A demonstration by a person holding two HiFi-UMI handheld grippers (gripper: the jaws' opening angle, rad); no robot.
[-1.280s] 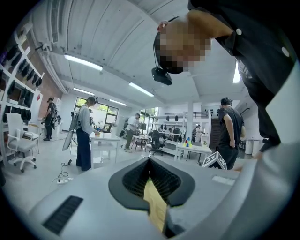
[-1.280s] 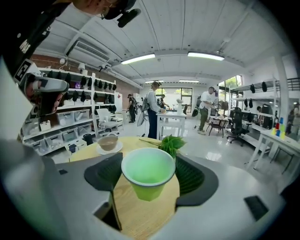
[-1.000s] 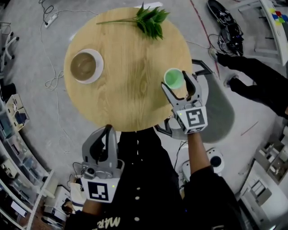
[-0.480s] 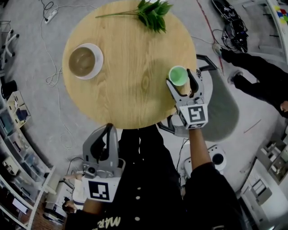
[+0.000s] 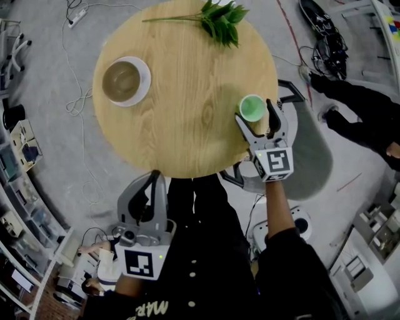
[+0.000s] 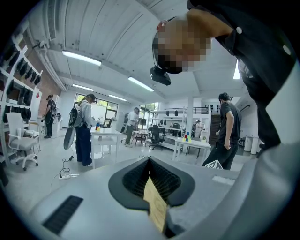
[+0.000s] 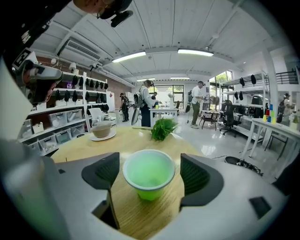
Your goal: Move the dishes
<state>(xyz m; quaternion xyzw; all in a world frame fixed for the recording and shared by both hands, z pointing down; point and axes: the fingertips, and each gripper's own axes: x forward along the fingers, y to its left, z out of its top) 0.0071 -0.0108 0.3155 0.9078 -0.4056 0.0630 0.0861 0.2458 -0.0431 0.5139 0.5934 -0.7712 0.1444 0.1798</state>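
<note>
Right claw (image 5: 255, 116) spread, flanking cup (image 5: 251, 107) without touching | cup upright near tabletop (image 5: 187, 131) right edge | bowl (image 5: 121, 79) on saucer (image 5: 143, 88) well apart, left | left claw (image 5: 150, 187) pressed together, empty, off tabletop

Round wooden counter (image 5: 187, 106) taken as landmark. Green leafy sprig (image 5: 220, 17) lying at its far edge, stem pointing left. White cable (image 5: 76, 109) looped on grey floor (image 5: 56, 162) just left of counter; power strip (image 5: 77, 19) off the far-left edge. Black-trousered legs (image 5: 359, 109) right of counter. Tangle of black gear (image 5: 322, 34) beyond far-right edge. Storage shelves (image 5: 22, 206) well left, near side.
</note>
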